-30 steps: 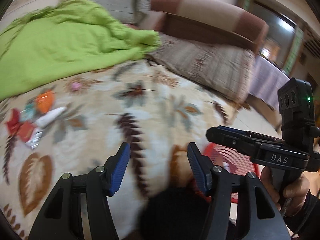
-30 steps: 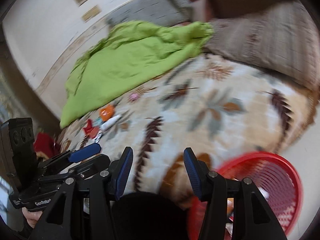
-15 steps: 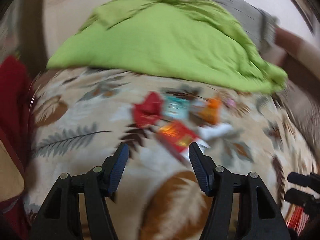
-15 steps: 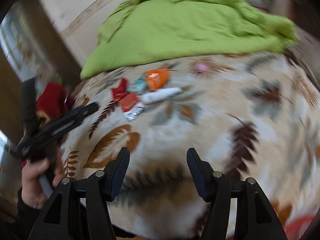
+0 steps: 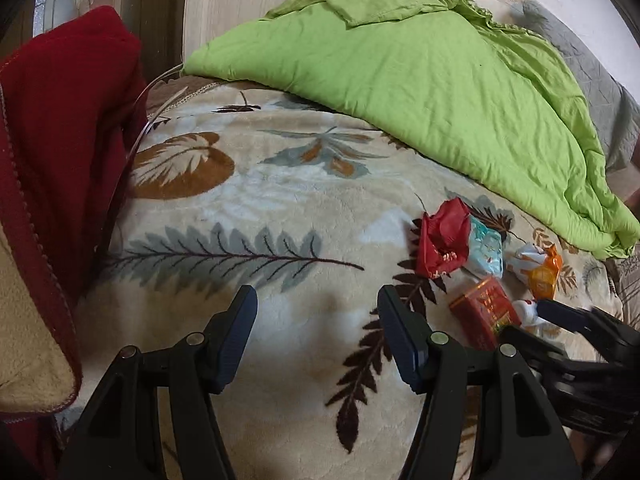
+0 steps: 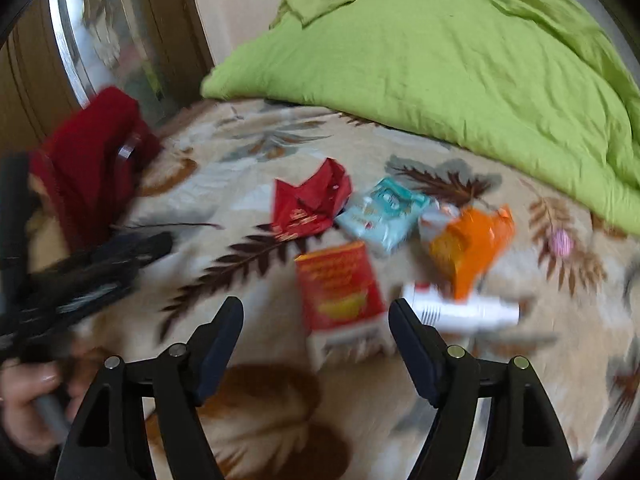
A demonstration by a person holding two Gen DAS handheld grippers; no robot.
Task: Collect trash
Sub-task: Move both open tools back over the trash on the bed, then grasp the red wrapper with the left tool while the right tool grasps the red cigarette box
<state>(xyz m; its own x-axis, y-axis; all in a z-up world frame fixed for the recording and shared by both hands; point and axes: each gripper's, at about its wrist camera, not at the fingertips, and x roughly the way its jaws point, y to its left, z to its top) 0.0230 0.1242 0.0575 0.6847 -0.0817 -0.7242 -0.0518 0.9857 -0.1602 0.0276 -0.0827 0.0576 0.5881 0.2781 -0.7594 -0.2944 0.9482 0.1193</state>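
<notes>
Your right gripper [image 6: 316, 324] is wide open and empty, lined up on the red box [image 6: 340, 284] at 12 o'clock on the leaf blanket [image 6: 256, 152]; straddle its narrow sides before squeezing; left gripper [image 5: 316, 312] open too, idle.

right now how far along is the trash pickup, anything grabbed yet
Nothing is in hand: the left gripper and right gripper are both open and empty. Still on the blanket: red wrapper, teal packet, orange packet, red box, white tube and a small pink item. No bin is in view, so earlier progress can't be judged.
</notes>
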